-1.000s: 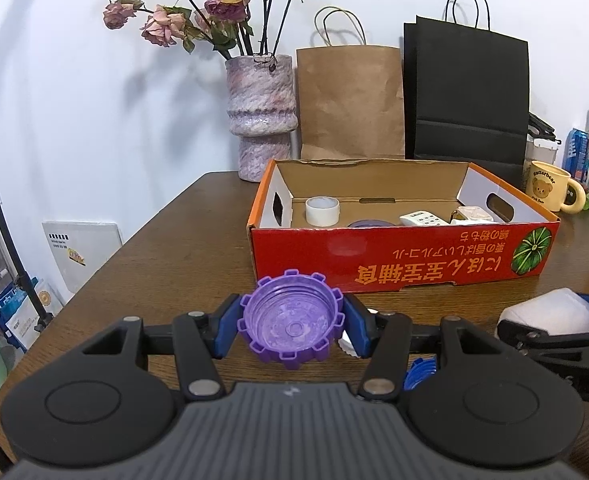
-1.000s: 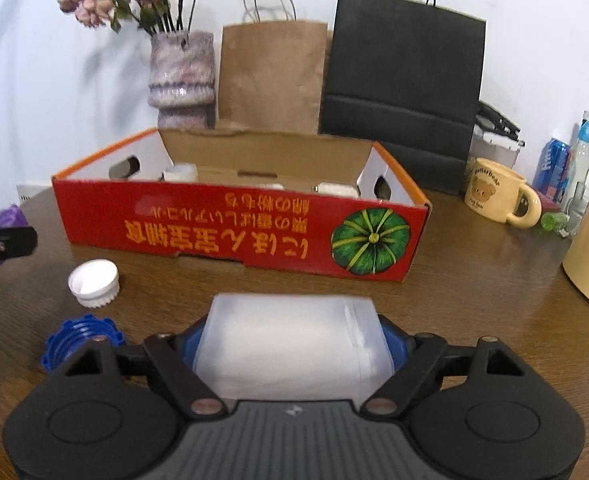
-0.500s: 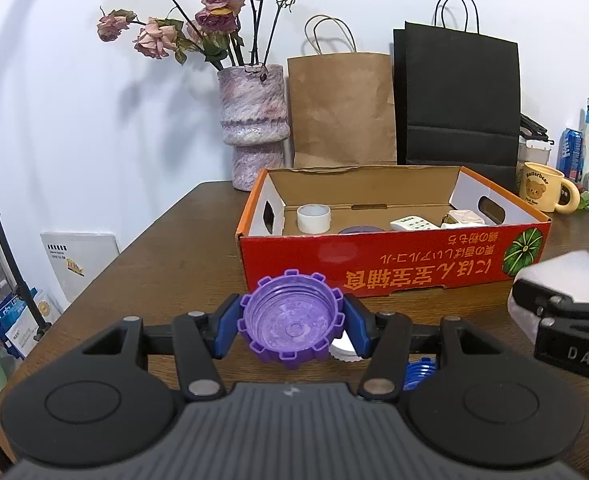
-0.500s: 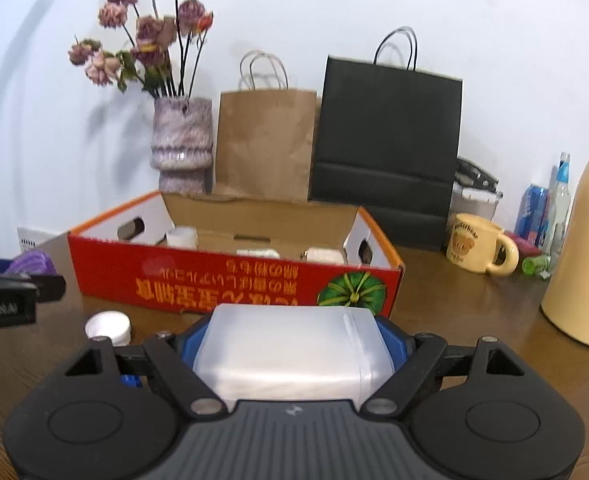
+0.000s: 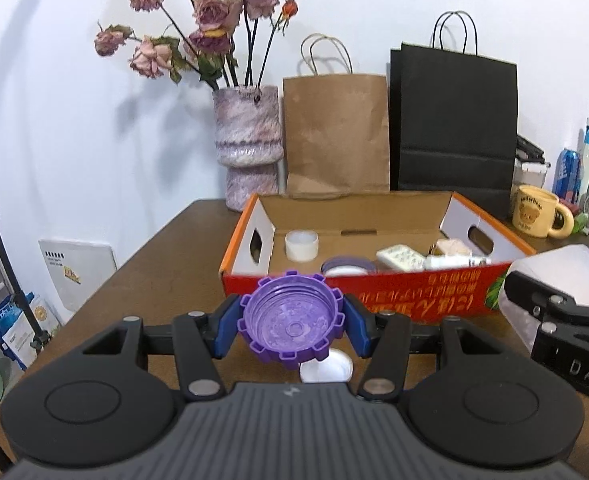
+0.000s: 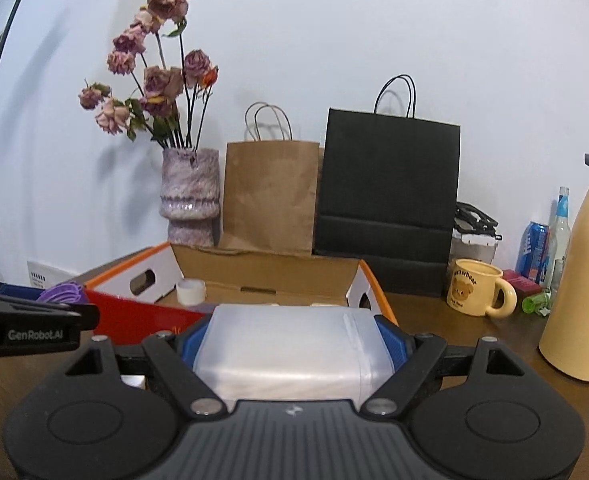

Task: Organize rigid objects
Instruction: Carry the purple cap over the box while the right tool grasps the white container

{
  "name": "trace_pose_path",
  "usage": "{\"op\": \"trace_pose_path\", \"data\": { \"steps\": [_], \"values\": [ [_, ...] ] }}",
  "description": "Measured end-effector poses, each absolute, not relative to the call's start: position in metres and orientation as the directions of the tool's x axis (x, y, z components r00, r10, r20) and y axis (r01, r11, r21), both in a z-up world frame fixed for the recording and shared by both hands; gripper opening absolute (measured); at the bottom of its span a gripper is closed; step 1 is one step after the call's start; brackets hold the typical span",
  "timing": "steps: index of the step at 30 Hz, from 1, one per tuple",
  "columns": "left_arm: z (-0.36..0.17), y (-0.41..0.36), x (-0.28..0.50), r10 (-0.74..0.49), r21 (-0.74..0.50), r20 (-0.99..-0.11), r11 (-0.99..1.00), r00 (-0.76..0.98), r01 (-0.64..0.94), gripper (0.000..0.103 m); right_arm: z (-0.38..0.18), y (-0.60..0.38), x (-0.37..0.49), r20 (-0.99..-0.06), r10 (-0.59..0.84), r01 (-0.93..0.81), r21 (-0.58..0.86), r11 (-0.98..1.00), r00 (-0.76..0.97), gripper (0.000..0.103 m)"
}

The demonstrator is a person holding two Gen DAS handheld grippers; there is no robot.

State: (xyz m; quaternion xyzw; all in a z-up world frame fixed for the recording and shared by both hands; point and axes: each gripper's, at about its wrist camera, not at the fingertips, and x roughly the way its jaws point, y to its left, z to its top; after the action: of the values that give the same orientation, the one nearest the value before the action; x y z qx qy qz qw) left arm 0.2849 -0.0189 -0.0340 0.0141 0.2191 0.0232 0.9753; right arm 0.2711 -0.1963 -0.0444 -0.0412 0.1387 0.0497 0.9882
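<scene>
Purple cap (image 5: 292, 322) pinched in left hand-held gripper (image 5: 292, 326), hollow side facing camera, frosted box (image 6: 292, 350) clamped widthwise in right hand-held gripper (image 6: 294, 346)

Vase of dried roses (image 5: 249, 140), brown paper bag (image 5: 336, 136), black bag (image 5: 452, 120) — bear mug (image 6: 476, 288), cream flask (image 6: 584, 264)

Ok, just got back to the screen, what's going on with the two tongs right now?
Both are loaded. The left tongs are shut on a purple cap, held above the table just short of the red cardboard box. The right tongs grip a translucent white container, also facing the box. A white cap still lies on the table.
</scene>
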Motion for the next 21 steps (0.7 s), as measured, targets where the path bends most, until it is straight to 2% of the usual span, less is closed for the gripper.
{"op": "trace_pose_path", "data": {
  "steps": [21],
  "values": [
    [-0.003, -0.032, 0.335, 0.049, -0.011, -0.385, 0.998, 0.922, -0.058, 0.055, -0.019, -0.203, 0.308, -0.218, 0.110, -0.122, -0.042, 0.992, 0.970, 0.081]
  ]
}}
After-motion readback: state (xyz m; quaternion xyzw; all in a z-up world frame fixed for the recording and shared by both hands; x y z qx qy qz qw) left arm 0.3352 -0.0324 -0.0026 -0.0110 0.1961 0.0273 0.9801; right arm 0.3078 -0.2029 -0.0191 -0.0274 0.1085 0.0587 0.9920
